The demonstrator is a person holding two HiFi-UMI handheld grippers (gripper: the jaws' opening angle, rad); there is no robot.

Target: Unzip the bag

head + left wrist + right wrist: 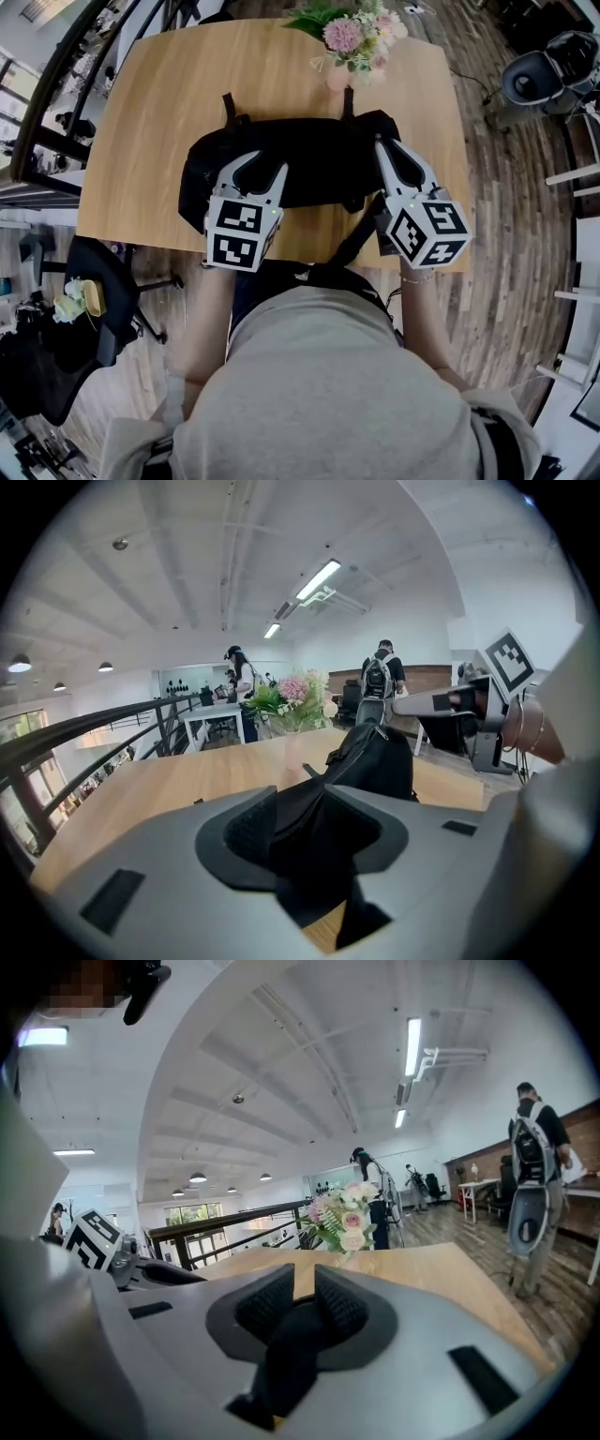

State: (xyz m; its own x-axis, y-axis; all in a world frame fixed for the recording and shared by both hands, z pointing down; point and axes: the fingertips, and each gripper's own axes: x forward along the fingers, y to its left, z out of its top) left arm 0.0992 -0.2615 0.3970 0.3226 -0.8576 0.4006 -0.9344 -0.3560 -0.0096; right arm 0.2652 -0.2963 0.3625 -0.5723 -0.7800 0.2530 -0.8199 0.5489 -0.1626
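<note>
Bag (323,159) is lying on the table (150,112), directly beneath both grippers. My left gripper (314,827) is gaping wide around its fabric, and my right gripper (298,1307) is standing narrowly apart around its strap (281,1363).

An open-plan office loft: wooden desk (159,112), swivel chair (89,300), ceiling strip lights (317,579), mezzanine railing (103,726).

A grey top (328,375), seemingly short-sleeved, fills six o'clock; a bracelet (417,277) rings the right wrist. The pale-grey left gripper (255,173) and right gripper (390,148) bear black-and-white marker cubes (242,234).
</note>
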